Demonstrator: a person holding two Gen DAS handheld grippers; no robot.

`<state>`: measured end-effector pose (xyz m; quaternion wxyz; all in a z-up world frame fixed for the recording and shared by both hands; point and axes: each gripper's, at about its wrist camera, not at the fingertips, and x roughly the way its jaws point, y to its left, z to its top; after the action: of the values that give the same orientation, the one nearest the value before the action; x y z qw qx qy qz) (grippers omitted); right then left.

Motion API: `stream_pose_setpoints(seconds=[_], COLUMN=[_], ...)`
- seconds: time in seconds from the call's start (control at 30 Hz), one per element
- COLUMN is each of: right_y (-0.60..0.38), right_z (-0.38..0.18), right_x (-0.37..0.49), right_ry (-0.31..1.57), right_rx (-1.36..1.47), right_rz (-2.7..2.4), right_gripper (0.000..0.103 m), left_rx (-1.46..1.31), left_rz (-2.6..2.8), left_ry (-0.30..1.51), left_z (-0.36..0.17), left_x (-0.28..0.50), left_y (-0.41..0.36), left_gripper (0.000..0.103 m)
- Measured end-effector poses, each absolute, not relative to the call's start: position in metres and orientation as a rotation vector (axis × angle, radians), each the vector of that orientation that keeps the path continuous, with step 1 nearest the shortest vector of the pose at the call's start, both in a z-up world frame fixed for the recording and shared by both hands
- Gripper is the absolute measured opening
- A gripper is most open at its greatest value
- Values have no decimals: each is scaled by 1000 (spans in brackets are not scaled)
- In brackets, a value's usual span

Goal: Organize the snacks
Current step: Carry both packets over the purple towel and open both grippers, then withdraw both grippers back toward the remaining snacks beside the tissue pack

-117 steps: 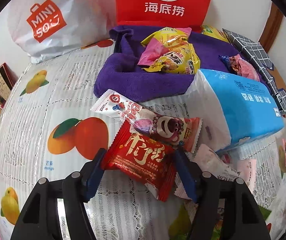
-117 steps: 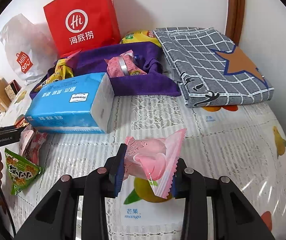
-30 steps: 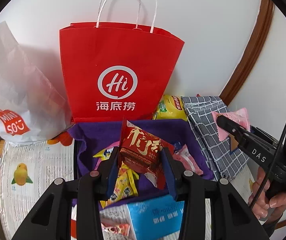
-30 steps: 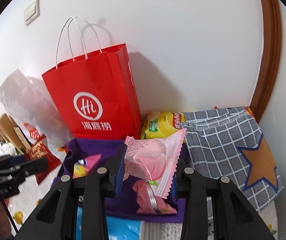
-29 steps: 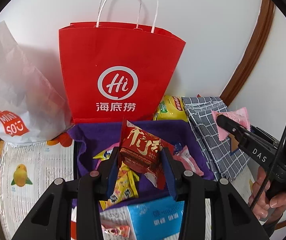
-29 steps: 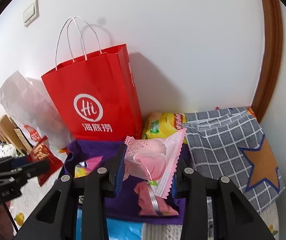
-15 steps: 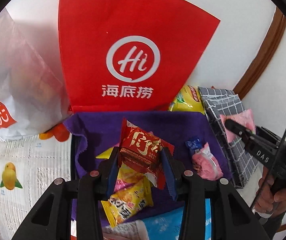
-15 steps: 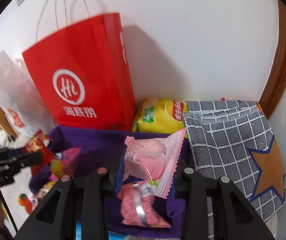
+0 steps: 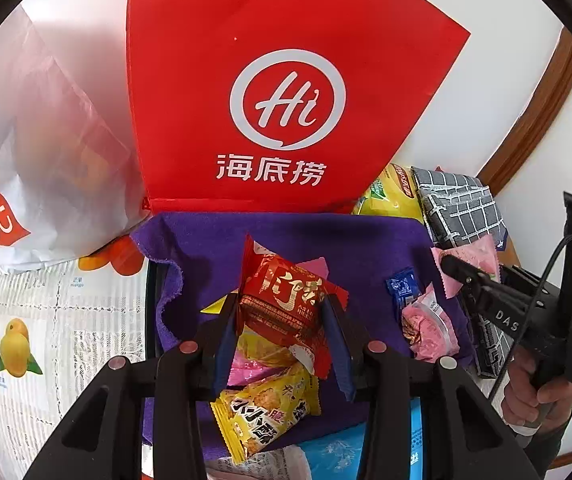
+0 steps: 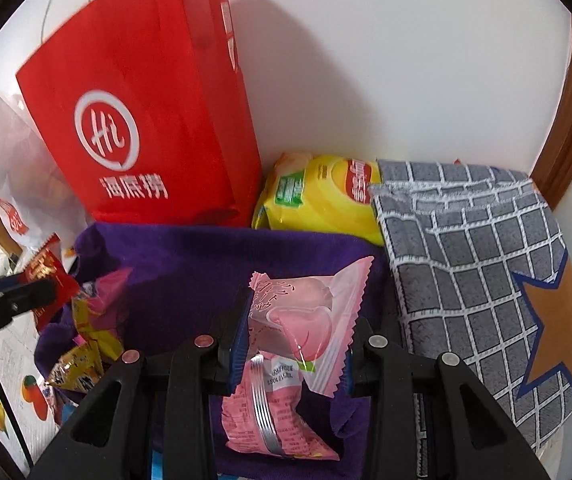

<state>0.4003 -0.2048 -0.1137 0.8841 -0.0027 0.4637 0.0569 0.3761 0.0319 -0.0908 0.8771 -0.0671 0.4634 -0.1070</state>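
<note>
The left gripper point(image 9: 281, 320) is clamped on a glossy red foil snack packet with gold lettering point(image 9: 283, 304), its blue-edged fingers point(image 9: 221, 340) pressing the packet's two long sides. The packet is a puffy rectangle with crimped, saw-toothed ends; its long axis runs away from the camera, slightly tilted, with the far end raised. It hangs above a soft, fuzzy purple cloth point(image 9: 286, 236) on the worktop.

The right gripper point(image 10: 292, 328) is closed on a crinkly pink plastic wrapper holding a rounded pink sweet point(image 10: 306, 312). The wrapper's zigzag-cut end fans out to the upper right, so its long axis leans that way. It too is held over the purple cloth.

On the cloth lie a yellow foil packet with dark characters point(image 9: 265, 412), a matte pink pouch with a silver stripe point(image 10: 269, 412) and a small blue sachet point(image 9: 402, 292).

Further back, a shiny yellow crisp bag point(image 10: 318, 196) bulges against the wall beside a folded grey checked towel with an orange star point(image 10: 486, 280). A stiff red paper carrier bag with a white round logo point(image 9: 281, 112) stands upright behind the cloth, with a crumpled white plastic bag point(image 9: 33, 152) beside it.
</note>
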Motion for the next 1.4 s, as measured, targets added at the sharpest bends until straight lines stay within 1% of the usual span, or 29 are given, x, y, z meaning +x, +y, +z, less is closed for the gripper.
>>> stream_pose_setpoints(seconds=[0.57,0.63,0.7,0.77,0.9,0.97,1.4], right_y=[-196,-195,-197,-197,-199,-200,-213], right_z=[-142,-140,-136,-129,-116,-110,-92], right_x=[408,408,406,403,399,399,394], right_ry=[1069,1068,1057,1036,993,977,924], right_rx=[-43,-42,-40,-43,-35,-31,5], right_rz=[142,142,134,136,136,130,91], right_gripper=[38,41,49,54,60,62,62], left_rx=[-119,-115,-114,-112,-91,-90,-26], left_rz=[-227,-227,-227,-228,-225,-224,-248], left_ry=[1013,1018,1025,1033,1040,1045,1047], left_z=[-105,-106,-108,-110,-114,-115,-117], left_x=[379,380,380,381,381,382,383], left_y=[22,22,21,20,15,14,-4], left_gripper=[39,39,39,39,40,40,43])
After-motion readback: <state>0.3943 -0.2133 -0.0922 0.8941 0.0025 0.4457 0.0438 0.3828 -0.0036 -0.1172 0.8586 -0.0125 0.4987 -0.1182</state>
